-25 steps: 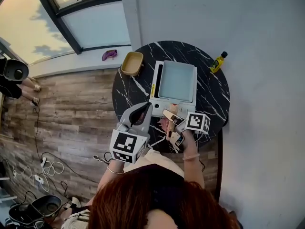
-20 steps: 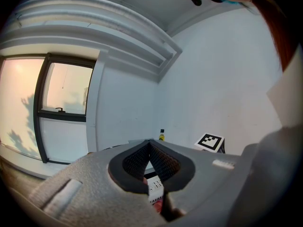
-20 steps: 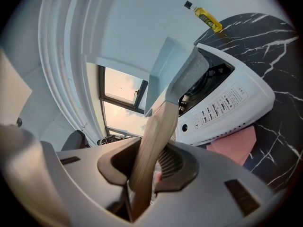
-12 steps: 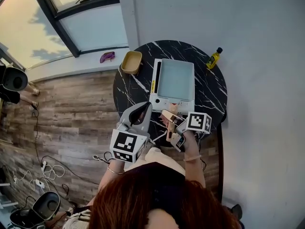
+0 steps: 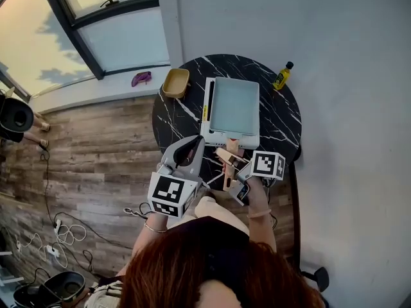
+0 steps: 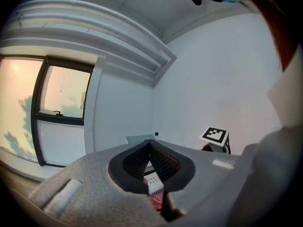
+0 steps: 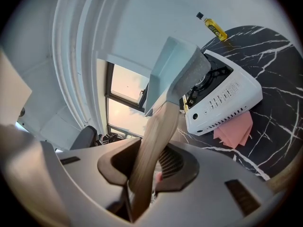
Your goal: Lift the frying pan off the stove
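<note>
My left tongs (image 6: 149,144) hang idle just left of the right pair. Their jaws are drawn together with nothing in them, and they are tipped up toward the wall rather than at the work.

My right tongs (image 7: 149,161) have the job. The jaws stand part-way open and are clamped on the wooden handle (image 7: 158,126), which runs straight out along them. So the pan's long axis carries on the line of the tongs. The pan (image 5: 235,105) lies dead ahead, past the tips, and this hand alone bears it. From these tongs the burner shows bare under the pan's near edge. I judge the pan to be off the stove (image 7: 227,100) and hanging just above it. What comes next turns on keeping that long lever level, since all the weight sits out beyond the grip.

A yellow bowl (image 5: 177,83) sits on the black marble table (image 5: 286,124), ahead and to the left of both tongs. A pink cloth (image 7: 234,130) lies tucked at the stove's near side, right of the handle. An oil bottle (image 5: 282,76) stands far ahead on the right.

A window (image 5: 122,34) and plank floor (image 5: 96,153) lie to the left, and a plain wall (image 5: 347,108) to the right.
</note>
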Demonstrator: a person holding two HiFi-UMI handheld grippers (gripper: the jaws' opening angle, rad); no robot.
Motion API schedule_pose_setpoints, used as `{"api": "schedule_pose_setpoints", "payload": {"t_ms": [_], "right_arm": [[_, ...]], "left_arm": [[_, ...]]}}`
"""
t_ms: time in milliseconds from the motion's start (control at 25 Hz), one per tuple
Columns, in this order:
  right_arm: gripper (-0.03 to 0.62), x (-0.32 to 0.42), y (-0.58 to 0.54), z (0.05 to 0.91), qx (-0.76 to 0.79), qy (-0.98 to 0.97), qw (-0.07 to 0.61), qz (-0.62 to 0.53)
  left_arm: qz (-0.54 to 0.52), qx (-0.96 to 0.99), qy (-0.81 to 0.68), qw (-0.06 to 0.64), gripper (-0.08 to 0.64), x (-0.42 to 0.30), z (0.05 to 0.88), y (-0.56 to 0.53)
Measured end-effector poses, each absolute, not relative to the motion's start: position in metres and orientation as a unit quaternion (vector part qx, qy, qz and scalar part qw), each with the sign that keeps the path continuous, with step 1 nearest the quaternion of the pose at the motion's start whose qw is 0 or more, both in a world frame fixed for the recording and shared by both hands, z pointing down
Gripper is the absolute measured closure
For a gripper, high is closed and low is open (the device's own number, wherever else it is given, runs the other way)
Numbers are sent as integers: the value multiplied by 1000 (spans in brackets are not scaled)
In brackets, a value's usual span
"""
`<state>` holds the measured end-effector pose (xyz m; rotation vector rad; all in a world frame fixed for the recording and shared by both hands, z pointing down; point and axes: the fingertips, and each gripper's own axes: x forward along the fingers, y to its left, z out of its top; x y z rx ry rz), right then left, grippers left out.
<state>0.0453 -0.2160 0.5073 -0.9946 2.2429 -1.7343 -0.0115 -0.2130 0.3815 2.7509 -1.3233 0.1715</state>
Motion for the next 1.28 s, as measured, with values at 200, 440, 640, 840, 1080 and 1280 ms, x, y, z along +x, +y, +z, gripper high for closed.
{"api": "schedule_pose_setpoints", "payload": {"t_ms": [200, 440, 640, 840, 1080, 1280], "right_arm": [[485, 40, -203, 498, -331, 745, 74, -575], [480, 37, -184, 493, -334, 745, 78, -572], [482, 32, -164, 485, -335, 749, 76, -567], [482, 28, -148, 477, -339, 751, 74, -561], [480, 27, -121, 469, -345, 754, 73, -554], [480, 25, -97, 466, -345, 757, 75, -550]], "left_arm": [[54, 901, -428, 41, 548, -16, 376, -199], [51, 904, -423, 39, 548, -18, 374, -184], [50, 907, -417, 39, 548, -22, 371, -169], [48, 908, -414, 36, 548, -27, 368, -156], [47, 908, -415, 33, 548, -30, 368, -132], [44, 908, -415, 33, 548, -34, 368, -109]]}}
